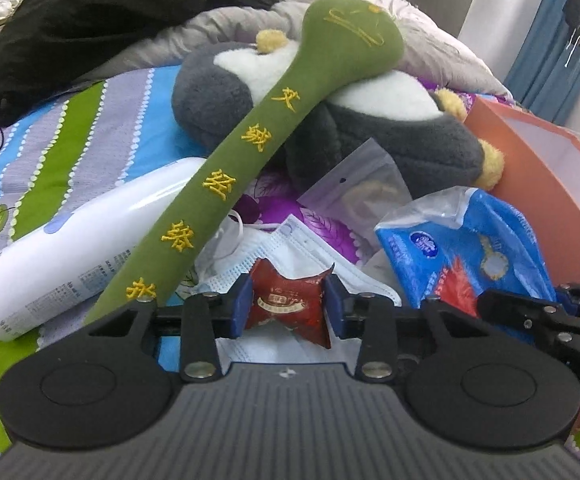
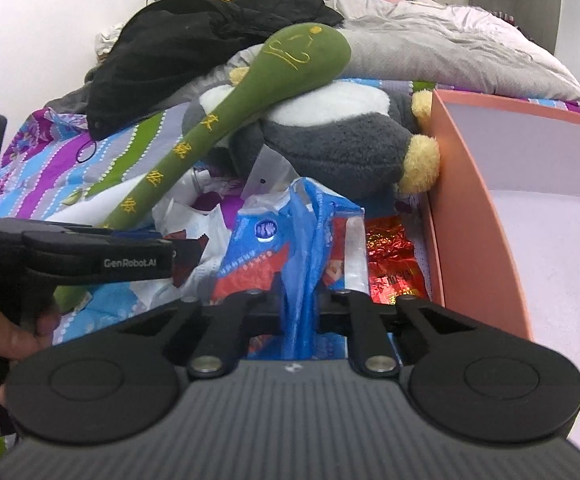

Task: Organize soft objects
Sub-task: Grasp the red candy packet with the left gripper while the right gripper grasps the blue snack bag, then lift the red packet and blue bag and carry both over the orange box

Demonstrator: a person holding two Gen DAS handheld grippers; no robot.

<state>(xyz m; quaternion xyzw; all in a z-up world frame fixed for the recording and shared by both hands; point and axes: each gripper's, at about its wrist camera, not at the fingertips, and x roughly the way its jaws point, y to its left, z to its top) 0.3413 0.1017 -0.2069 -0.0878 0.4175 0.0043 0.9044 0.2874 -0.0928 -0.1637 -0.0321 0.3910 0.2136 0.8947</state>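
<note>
Left gripper (image 1: 286,307) clenched on a small red snack packet (image 1: 288,304), blue pads pressing its two sides, packet standing straight ahead at 12 o'clock between the jaws. Beneath and behind it, a crumpled white face mask (image 1: 290,248). At 10 o'clock, a white bottle (image 1: 70,248) lying on its side, crossed by a long green plush mallet (image 1: 250,140) with yellow embroidered characters, handle end near the left jaw, head up at 12 o'clock resting on a grey-and-white plush toy (image 1: 369,120). At 2 o'clock, a blue plastic tissue pack (image 1: 465,240); beyond it at 3 o'clock, an orange box (image 1: 549,168).

Right gripper (image 2: 299,300) closed on the blue tissue pack (image 2: 290,240), a fold of blue film pinched between the jaws and rising to 12 o'clock. At 1 o'clock, just beside the pack, a shiny red foil wrapper (image 2: 393,256) lying against the orange box wall (image 2: 469,220). Box interior open at 3 o'clock. Plush toy (image 2: 329,136) at 12 o'clock, touching the box wall, green mallet (image 2: 226,120) leaning across it toward 10 o'clock. Black garment (image 2: 194,40) heaped at 11 o'clock on the striped bedsheet (image 2: 50,152).
</note>
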